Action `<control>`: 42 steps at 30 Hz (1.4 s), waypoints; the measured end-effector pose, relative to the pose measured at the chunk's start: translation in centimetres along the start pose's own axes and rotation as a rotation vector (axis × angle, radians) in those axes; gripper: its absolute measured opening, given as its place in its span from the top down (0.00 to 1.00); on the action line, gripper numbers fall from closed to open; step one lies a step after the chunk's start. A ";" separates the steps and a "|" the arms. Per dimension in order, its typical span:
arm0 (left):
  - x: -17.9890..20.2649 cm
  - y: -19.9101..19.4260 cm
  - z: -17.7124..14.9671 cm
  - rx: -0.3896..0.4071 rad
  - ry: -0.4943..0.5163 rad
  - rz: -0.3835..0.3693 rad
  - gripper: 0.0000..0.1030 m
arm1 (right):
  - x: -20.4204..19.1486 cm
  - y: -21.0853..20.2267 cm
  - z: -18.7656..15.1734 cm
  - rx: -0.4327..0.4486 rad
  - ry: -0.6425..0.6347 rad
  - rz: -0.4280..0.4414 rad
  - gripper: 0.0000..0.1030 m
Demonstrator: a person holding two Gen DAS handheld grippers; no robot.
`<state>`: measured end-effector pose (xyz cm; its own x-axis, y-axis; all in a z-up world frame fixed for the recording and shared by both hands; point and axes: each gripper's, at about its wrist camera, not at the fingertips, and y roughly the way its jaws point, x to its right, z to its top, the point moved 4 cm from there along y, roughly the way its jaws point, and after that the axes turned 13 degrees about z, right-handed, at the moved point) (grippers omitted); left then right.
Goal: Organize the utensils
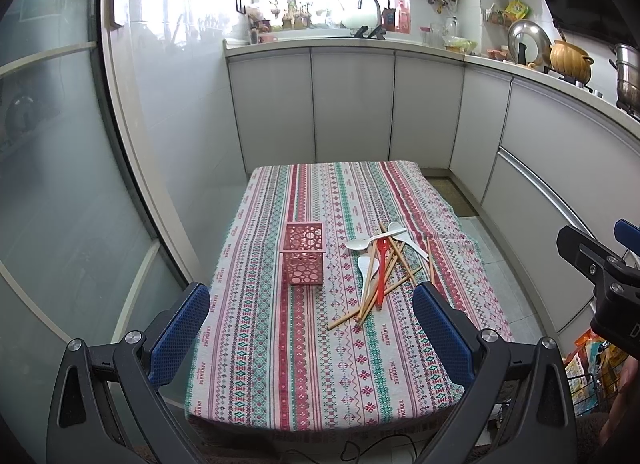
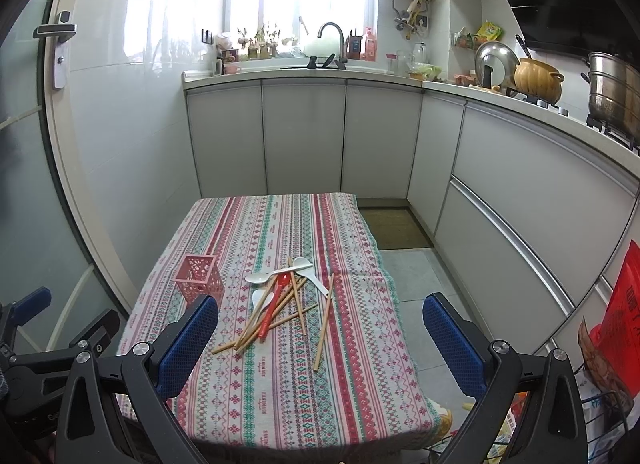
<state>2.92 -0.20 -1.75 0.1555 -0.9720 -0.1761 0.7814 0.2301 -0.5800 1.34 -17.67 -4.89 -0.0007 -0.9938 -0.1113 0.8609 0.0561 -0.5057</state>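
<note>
A pink perforated holder (image 1: pixel 303 254) (image 2: pixel 199 277) stands upright on the striped tablecloth (image 1: pixel 288 364) (image 2: pixel 288 384). To its right lies a loose pile: several wooden chopsticks (image 1: pixel 374 296) (image 2: pixel 324 324), a red spoon (image 1: pixel 382 268) (image 2: pixel 274 310) and white spoons (image 1: pixel 362 244) (image 2: pixel 258 278). My left gripper (image 1: pixel 312 304) hangs open above the table's near half, nothing between its blue pads (image 1: pixel 180 336). My right gripper (image 2: pixel 320 314) is open too, empty, framing the pile from the near side. The right gripper's body (image 1: pixel 600 264) shows at the right edge of the left wrist view.
White kitchen cabinets (image 1: pixel 352 104) and a counter with sink (image 1: pixel 370 4), pots (image 2: pixel 536 78) and bottles run behind and to the right. A glass door (image 1: pixel 60 144) stands at the left. A floor mat (image 2: pixel 392 228) and bags (image 2: pixel 624 316) lie to the right of the table.
</note>
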 end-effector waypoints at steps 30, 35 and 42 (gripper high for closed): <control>11.1 22.9 3.1 -0.473 0.102 -0.339 0.39 | 13.2 22.3 -2.4 -0.376 0.336 0.167 0.08; 15.1 27.5 3.7 -0.541 0.148 -0.301 0.59 | 15.1 24.8 -3.6 -0.413 0.440 0.227 0.23; 19.1 34.0 2.9 -0.625 0.175 -0.237 0.79 | 17.0 27.0 -4.7 -0.459 0.498 0.218 0.30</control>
<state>34.17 -11.13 -22.54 -0.1171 -0.9897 -0.0827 0.2789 0.0471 -0.9592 22.23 -32.63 -24.45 -0.1792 -0.7996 -0.5732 0.5663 0.3926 -0.7247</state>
